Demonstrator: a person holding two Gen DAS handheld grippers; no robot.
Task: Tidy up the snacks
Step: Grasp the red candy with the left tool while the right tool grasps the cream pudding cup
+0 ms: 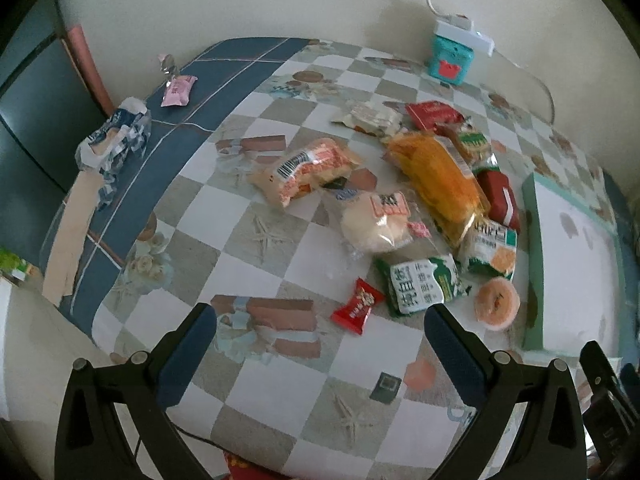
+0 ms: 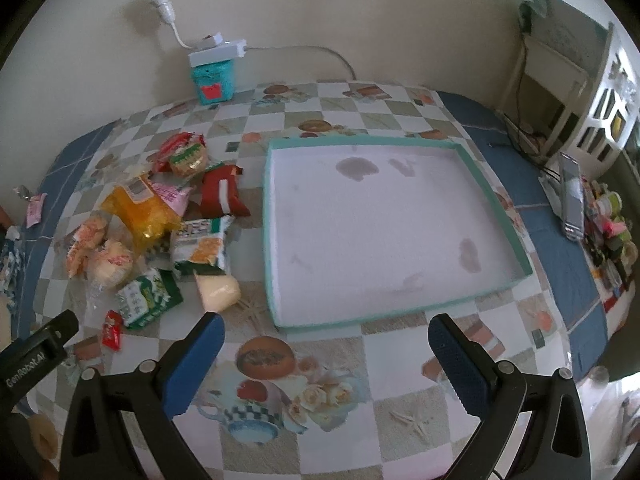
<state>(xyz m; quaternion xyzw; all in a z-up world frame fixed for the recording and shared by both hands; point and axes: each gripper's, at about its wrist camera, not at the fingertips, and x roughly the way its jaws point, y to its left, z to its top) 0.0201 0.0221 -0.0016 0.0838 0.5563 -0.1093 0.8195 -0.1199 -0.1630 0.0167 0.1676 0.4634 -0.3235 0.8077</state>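
- Tray (image 2: 496, 200): shallow, teal-rimmed, white floor with a few faint stains; nothing in it. Judged to be where the snacks are meant to go.
- Snacks (image 2: 160, 216): loose heap of wrapped packets just left of the tray; none sorted yet. A small red candy (image 1: 359, 306) lies at the heap's near edge, furthest from the tray.
- Left gripper (image 1: 320, 320): fingers spread wide, holding nothing, poised over the candy, probably the first pick.
- Right gripper (image 2: 326, 330): fingers spread, holding nothing, at the tray's near edge.
- Surface: table (image 2: 360, 420) under a checkered printed cloth.
- Room: cream wall behind the tray; teal box (image 2: 212, 80) with power strip beyond the heap.
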